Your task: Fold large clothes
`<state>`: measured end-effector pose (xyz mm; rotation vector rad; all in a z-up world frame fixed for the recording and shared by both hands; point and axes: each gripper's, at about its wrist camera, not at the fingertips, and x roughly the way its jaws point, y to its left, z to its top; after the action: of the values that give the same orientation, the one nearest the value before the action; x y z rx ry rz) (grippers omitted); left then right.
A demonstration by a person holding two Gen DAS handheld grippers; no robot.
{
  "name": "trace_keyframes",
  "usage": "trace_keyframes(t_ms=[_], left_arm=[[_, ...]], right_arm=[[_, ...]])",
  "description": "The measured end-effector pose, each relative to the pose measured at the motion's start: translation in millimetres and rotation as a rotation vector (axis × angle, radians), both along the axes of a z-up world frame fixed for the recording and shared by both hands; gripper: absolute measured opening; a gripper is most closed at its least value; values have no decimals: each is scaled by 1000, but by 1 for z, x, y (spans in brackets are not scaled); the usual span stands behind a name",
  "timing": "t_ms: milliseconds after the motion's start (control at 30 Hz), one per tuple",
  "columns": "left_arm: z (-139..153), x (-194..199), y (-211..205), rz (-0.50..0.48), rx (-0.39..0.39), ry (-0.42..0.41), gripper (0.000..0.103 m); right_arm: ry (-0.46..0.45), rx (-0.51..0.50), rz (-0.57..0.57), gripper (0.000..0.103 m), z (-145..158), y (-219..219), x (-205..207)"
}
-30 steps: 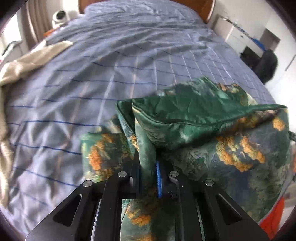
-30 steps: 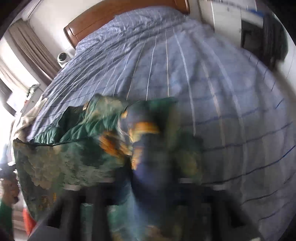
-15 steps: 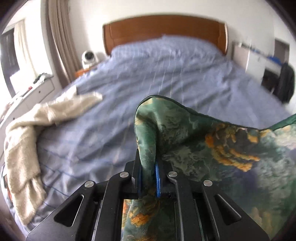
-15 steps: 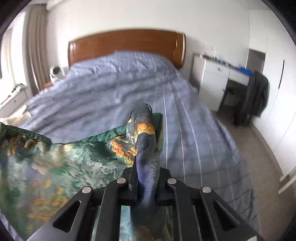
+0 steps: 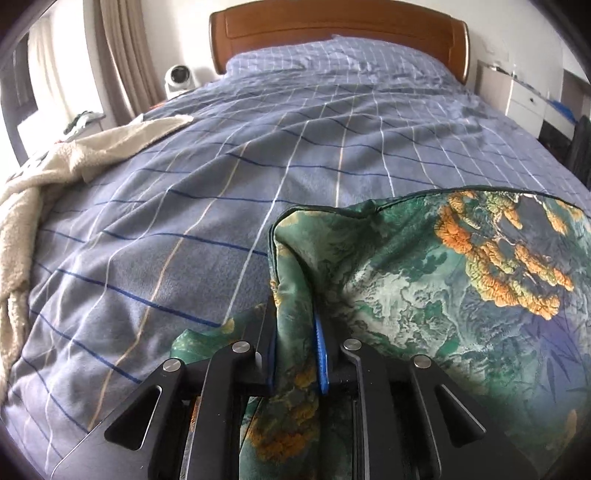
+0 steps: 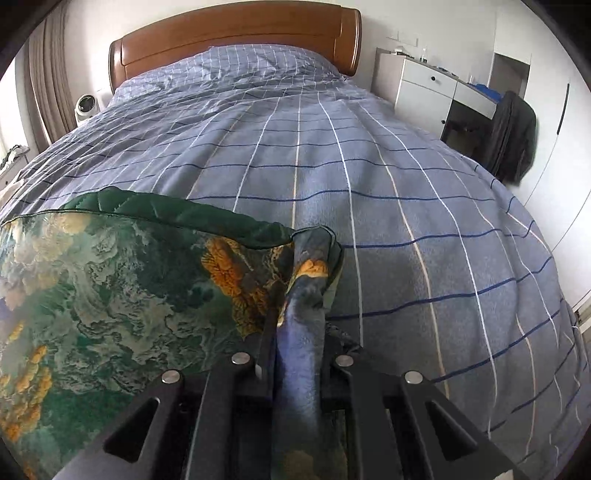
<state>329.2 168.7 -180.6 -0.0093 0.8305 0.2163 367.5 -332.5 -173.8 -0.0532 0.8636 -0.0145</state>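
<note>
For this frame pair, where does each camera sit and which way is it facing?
Left wrist: sits on the left tool, facing up the bed to the headboard; its black fingers show, opening, printed garment between them, spreading rightward.
Right wrist: sits on the right tool, same heading; its fingers are shut on the garment, which spreads leftward.
Shared: bed, headboard, white fan, and the one garment stretched between both tools.
</note>
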Motion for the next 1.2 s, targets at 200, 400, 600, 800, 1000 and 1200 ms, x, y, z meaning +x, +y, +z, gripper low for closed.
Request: trace_keyframes(t_ms=[200, 400, 600, 800, 1000, 1200], left_arm=[[-1, -2, 5, -2, -35, -7, 16], [-1, -2, 6, -3, -42, -8, 17], [0, -2, 8, -3, -50, -13, 17], [-1, -2, 9, -4, -57, -12, 18], [-1, -2, 10, -4, -66, -14, 18], [-1, -2, 12, -7, -75, -15, 19]], right_arm=[[-4, -3, -3, 16, 0, 3, -4], [-8, 7, -3, 16, 0, 1, -4], [-15, 19, -6, 16, 1, 0, -5], [-19, 26, -6, 16, 1, -2, -6], [-19, 25, -6, 16, 1, -2, -6], [-19, 26, -5, 16, 1, -2, -6]])
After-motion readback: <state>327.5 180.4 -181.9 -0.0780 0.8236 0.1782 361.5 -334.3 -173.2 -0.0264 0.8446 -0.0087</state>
